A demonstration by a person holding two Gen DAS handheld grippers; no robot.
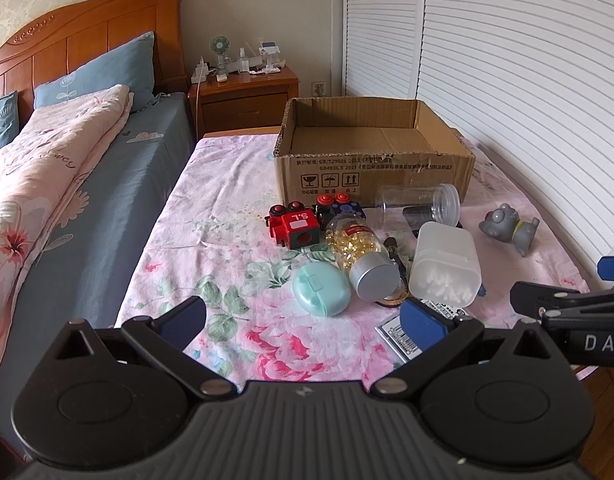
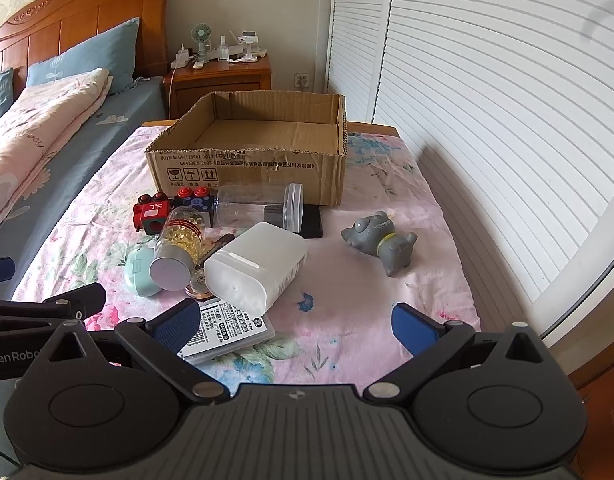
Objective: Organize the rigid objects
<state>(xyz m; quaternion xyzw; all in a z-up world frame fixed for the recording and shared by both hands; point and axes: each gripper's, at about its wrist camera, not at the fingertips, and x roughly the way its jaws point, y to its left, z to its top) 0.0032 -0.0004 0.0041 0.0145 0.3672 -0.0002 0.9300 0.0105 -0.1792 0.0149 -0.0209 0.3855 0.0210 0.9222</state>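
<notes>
Clutter of small hard things on a flowered pink cloth (image 2: 387,280), spread over a table beside a bed (image 1: 107,184). Behind the pile, an open cardboard box (image 2: 247,168), brown, low-walled, printed with black text and handling symbols, nothing visible inside. Just in front of it, lying on its side, a clear plastic jar (image 2: 259,204) with a clear screw lid. Left of that, a red toy train (image 1: 295,226) marked "S.L", with a dark blue wagon (image 1: 343,206) just behind it. Nearer, a bottle (image 1: 363,256) of yellow capsules on its side, grey cap toward the camera, touching a mint-green oval case (image 1: 321,288). Beside the bottle, a frosted white tub (image 2: 255,268) of cotton swabs, tipped over, resting partly on a flat pack (image 2: 227,332) with a barcode label. Well apart to the right, a grey rubber animal toy (image 2: 381,242) with a yellow collar, lying on its side.

Left gripper (image 1: 303,320) spread wide, blue pads holding nothing, hovering above the near edge of the pile. Right gripper (image 2: 295,324) equally wide, also holding nothing, with the flat pack just beside its left finger.
</notes>
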